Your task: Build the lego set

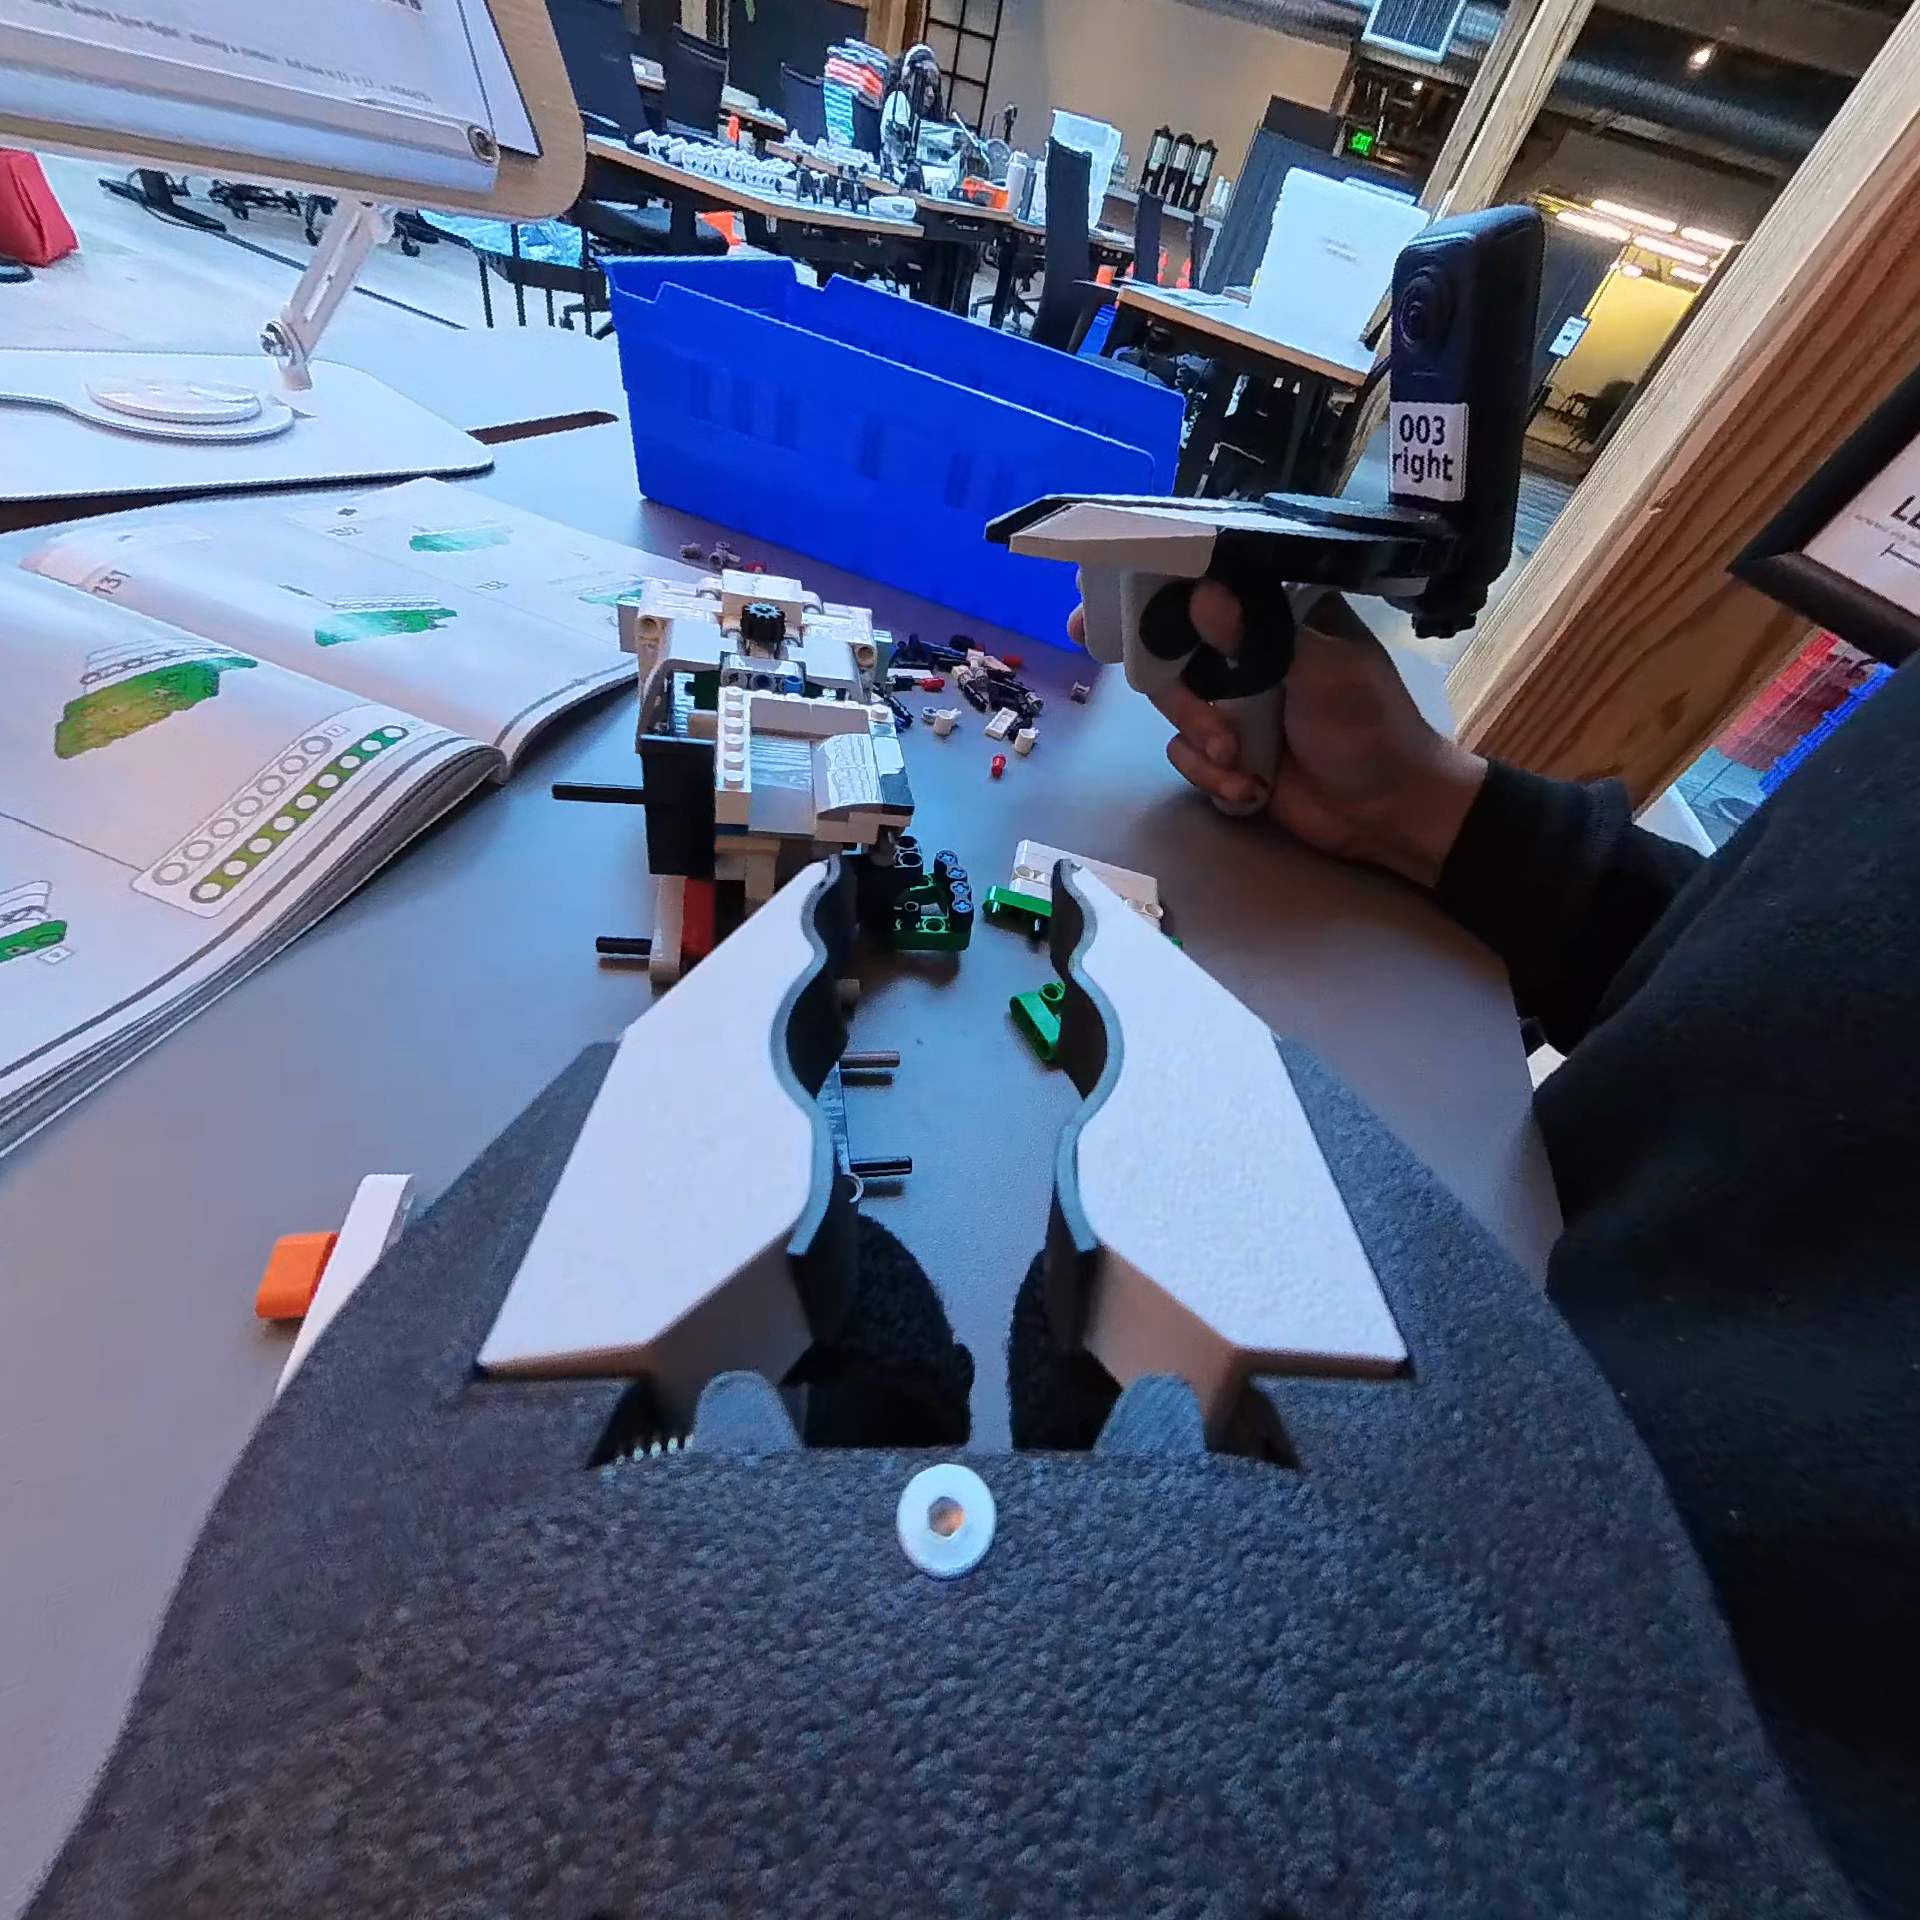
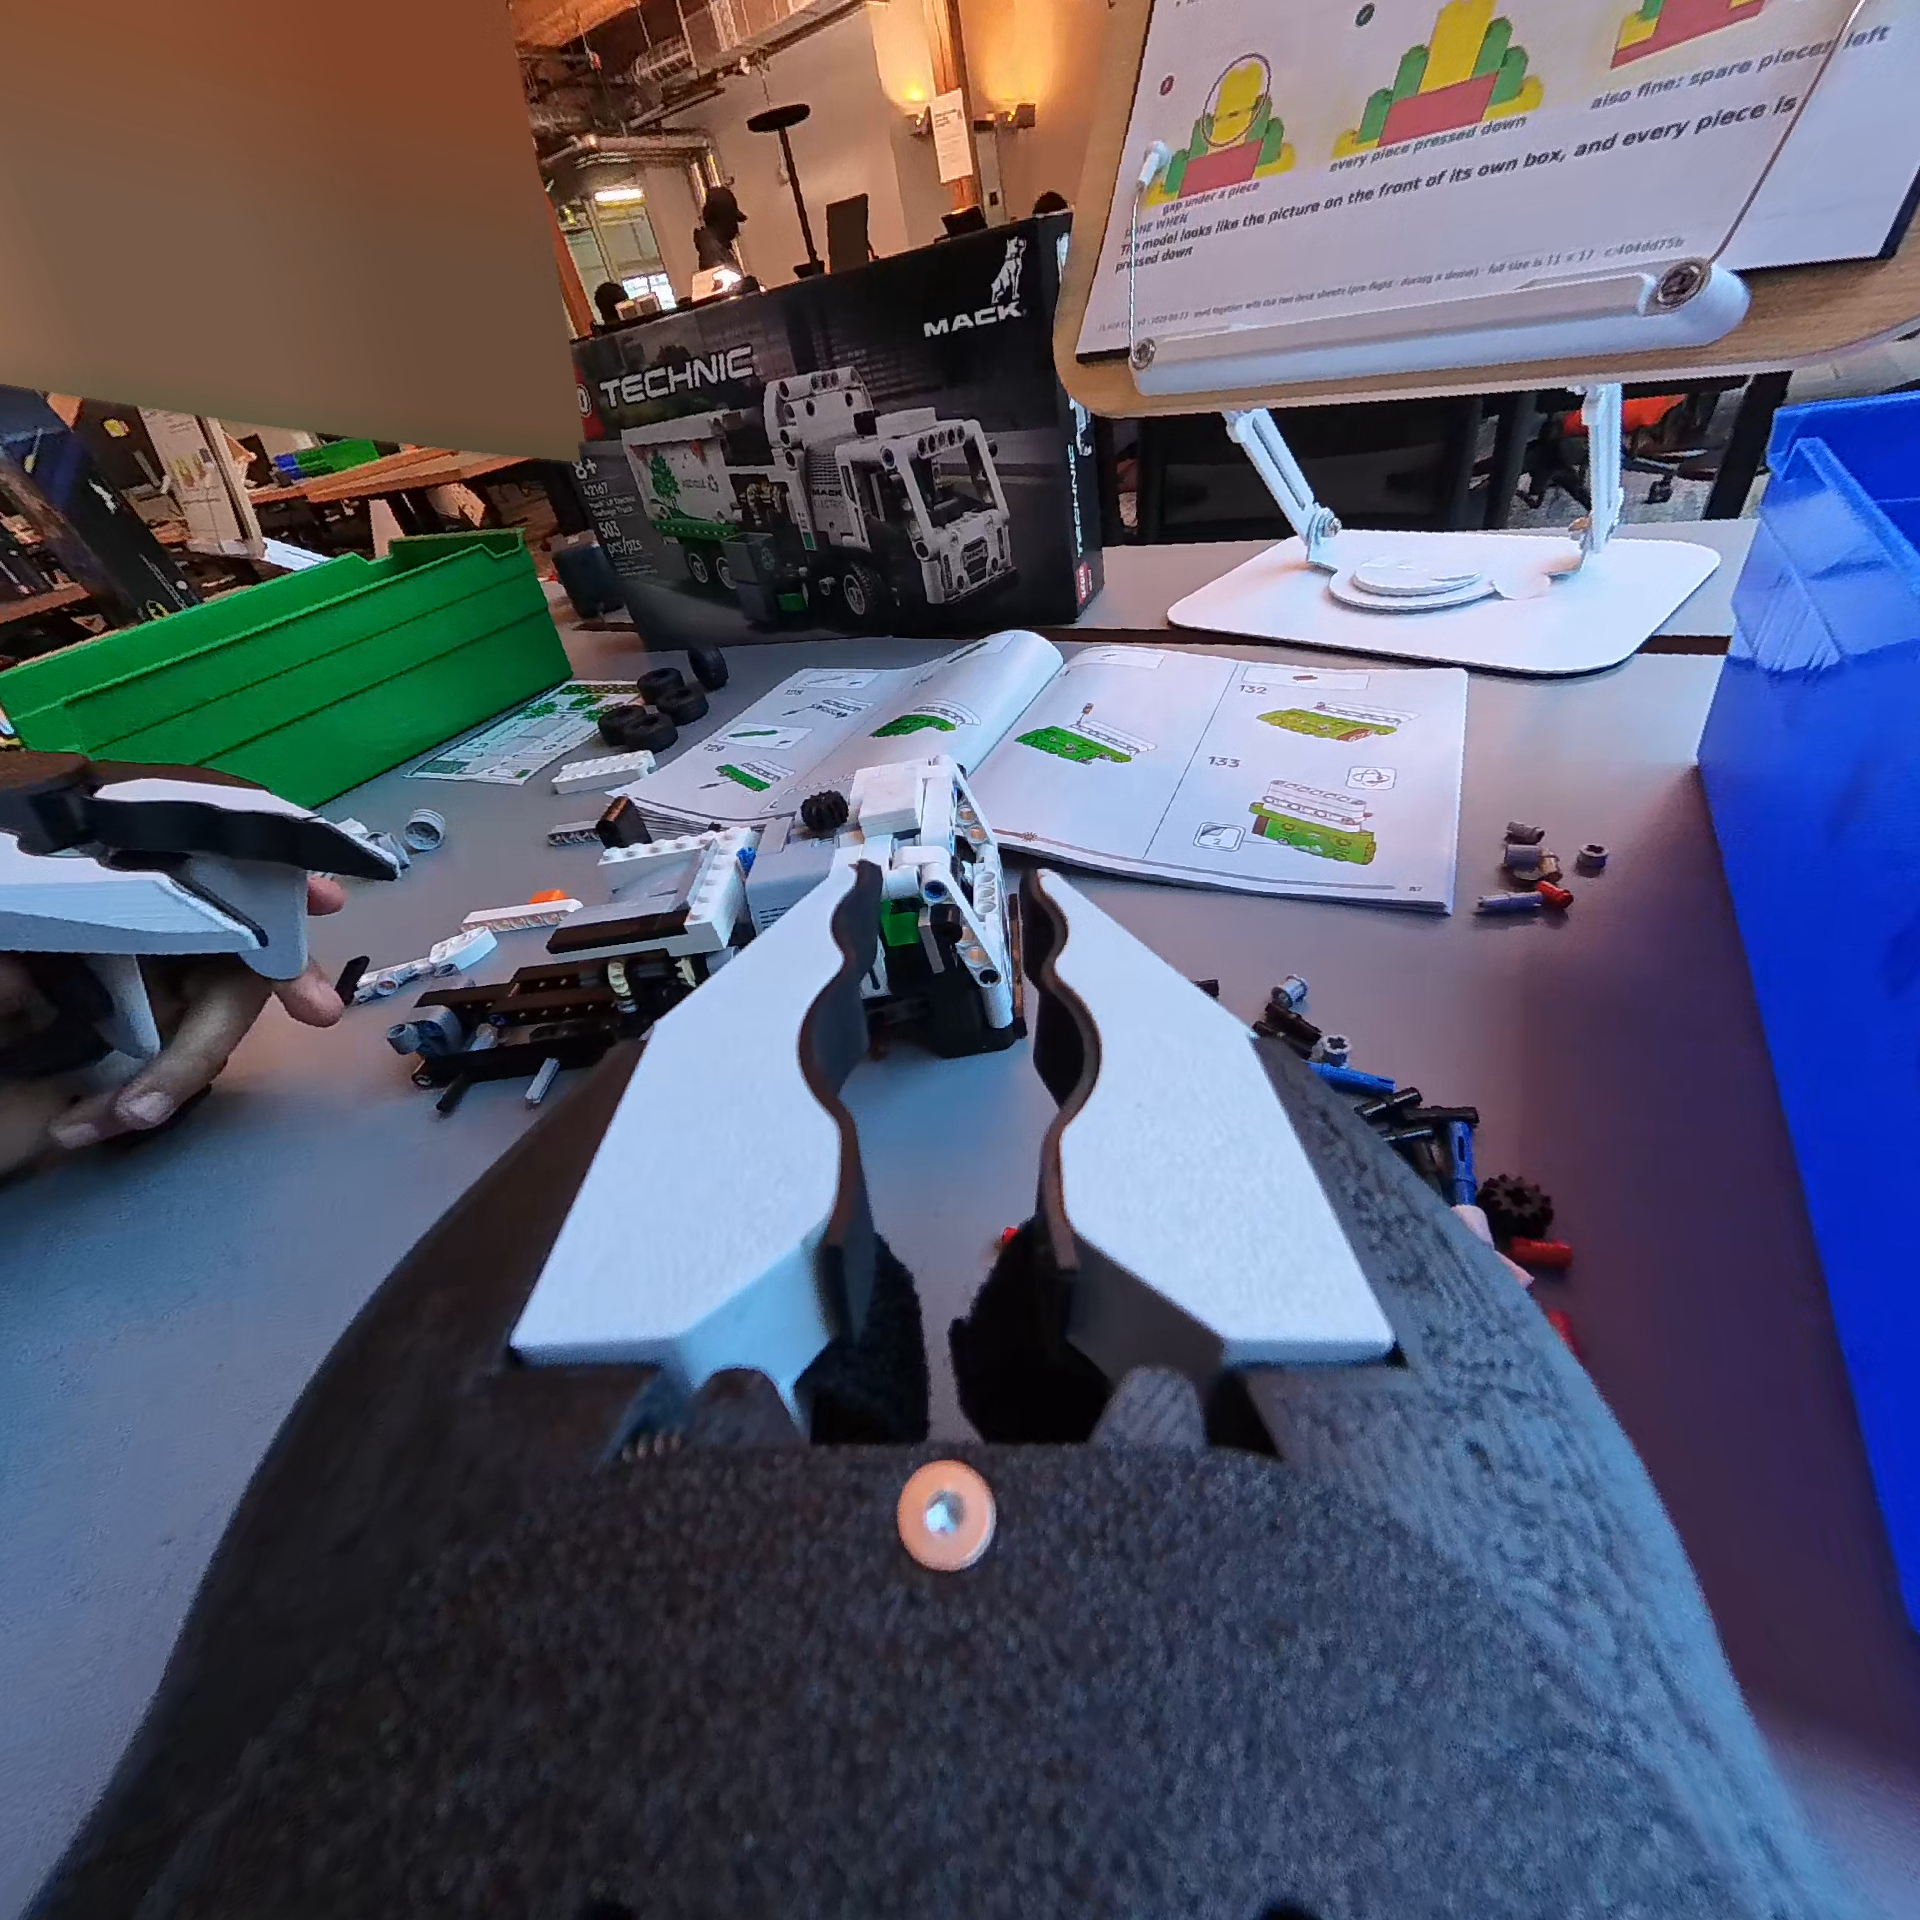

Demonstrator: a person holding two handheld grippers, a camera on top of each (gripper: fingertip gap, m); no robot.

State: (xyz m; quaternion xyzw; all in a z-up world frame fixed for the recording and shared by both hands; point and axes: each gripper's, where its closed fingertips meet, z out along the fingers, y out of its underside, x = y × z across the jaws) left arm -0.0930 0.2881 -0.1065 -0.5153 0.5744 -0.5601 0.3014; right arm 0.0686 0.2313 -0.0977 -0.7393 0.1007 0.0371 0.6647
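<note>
**Both tongs empty over the half-built truck**

The left gripper [image 1: 945,883] and right gripper [image 2: 940,894] both hold their fingers apart, gripping nothing. 1 truck model [image 1: 769,748] stands on the table [image 1: 468,1039] beside 1 open manual [image 2: 1195,769]. 4 tyres [image 2: 665,701] lie near 1 green bin [image 2: 291,665]; 1 blue bin [image 1: 883,447] stands behind the model.

Grey table [image 2: 1299,1039] with half-built truck [image 2: 831,894], open manual [image 2: 1195,769], loose pieces [image 2: 1382,1112], blue bin [image 1: 883,457].

L wrist: low, close | R wrist: same | shared: truck model [image 1: 769,748]
</note>
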